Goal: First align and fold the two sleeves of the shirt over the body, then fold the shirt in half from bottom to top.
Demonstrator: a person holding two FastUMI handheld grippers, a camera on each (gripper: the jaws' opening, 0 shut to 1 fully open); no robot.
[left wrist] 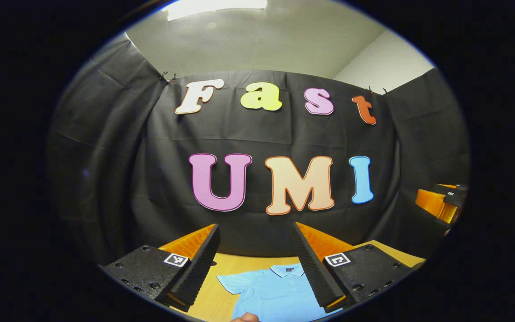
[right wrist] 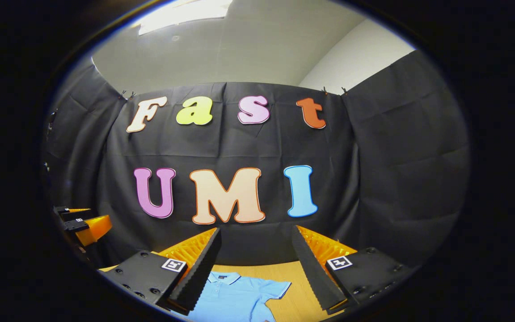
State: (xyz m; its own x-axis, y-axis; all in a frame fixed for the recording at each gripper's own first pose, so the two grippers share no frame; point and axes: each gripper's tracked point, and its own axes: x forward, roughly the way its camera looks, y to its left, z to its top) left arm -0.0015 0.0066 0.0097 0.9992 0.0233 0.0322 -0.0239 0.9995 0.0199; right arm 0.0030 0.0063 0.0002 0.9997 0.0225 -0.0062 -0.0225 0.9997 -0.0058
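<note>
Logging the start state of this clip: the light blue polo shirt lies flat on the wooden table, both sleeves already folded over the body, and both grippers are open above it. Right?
Not quite. The sleeves are not folded: on the shirt, each one spreads out sideways, as both gripper views show. The rest holds: the shirt lies on the table, with the left gripper and right gripper open above.

At the bottom centre of the right gripper view, the right tongs (right wrist: 255,250) stand wide apart, holding nothing. Between them lies a light blue polo shirt (right wrist: 235,297) on the wooden worktop (right wrist: 295,304), collar toward the wall, one short sleeve spread rightward. The left tongs (right wrist: 81,223) show at lower left.
</note>
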